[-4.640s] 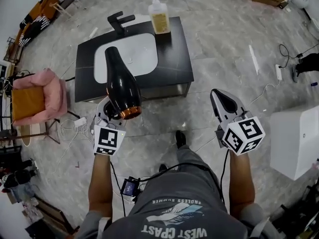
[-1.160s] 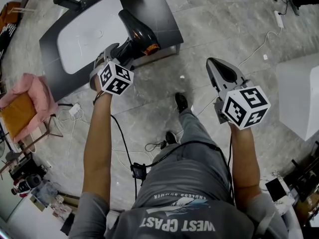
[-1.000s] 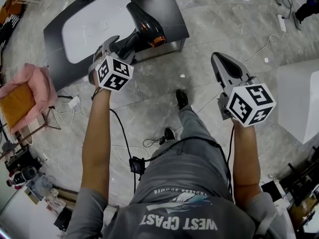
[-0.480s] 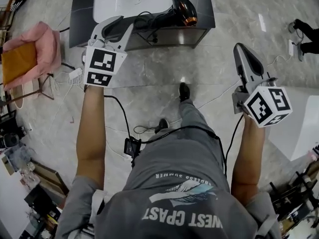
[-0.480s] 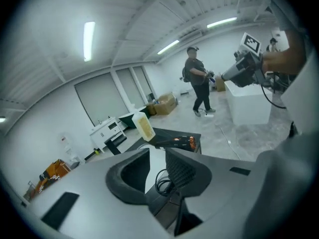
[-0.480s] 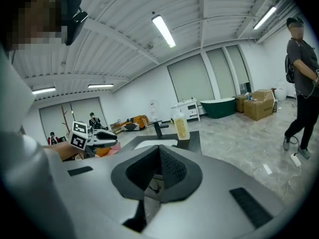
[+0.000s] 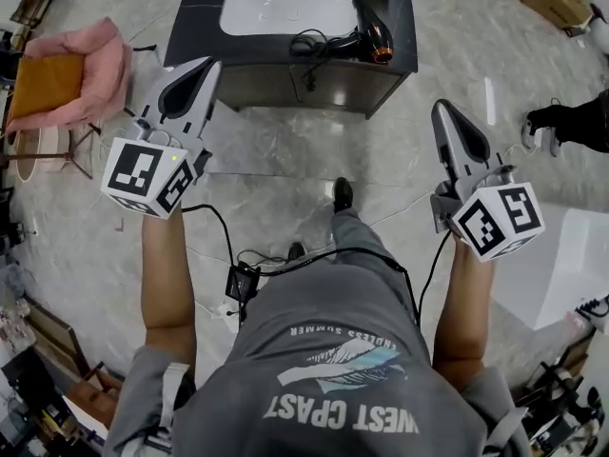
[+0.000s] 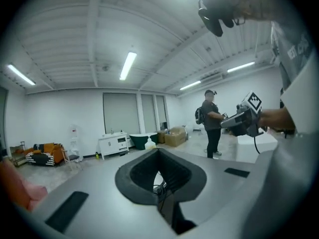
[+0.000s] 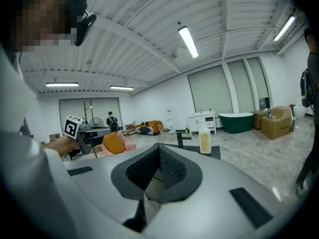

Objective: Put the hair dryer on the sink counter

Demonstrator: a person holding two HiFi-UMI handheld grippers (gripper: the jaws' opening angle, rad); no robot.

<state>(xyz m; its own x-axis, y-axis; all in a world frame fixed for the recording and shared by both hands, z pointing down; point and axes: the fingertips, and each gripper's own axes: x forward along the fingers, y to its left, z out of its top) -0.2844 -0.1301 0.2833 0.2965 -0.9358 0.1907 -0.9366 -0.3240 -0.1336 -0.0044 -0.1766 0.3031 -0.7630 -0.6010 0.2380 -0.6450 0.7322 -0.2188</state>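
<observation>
Since a second ago we have drawn both grippers back from the sink counter (image 7: 202, 27). The hair dryer (image 7: 373, 38) that our left gripper (image 7: 211, 63) held then now lies free on it. That dark counter sits at the top of the head view, with its white basin (image 7: 285, 3) in the middle. A pink chair (image 7: 81, 60) stands off to its left, apart from it. Our left gripper's jaws have just been closing and now meet tip to tip with nothing between them. The right gripper (image 7: 445, 109) is likewise closed and empty. Both hover over the floor (image 7: 314, 150), short of the counter. The hair dryer rests on its side near the counter's front right corner, just beside the basin, with its copper-ringed end toward the front edge. Its cord (image 7: 319, 46) lies coiled on the counter to the dryer's left.
</observation>
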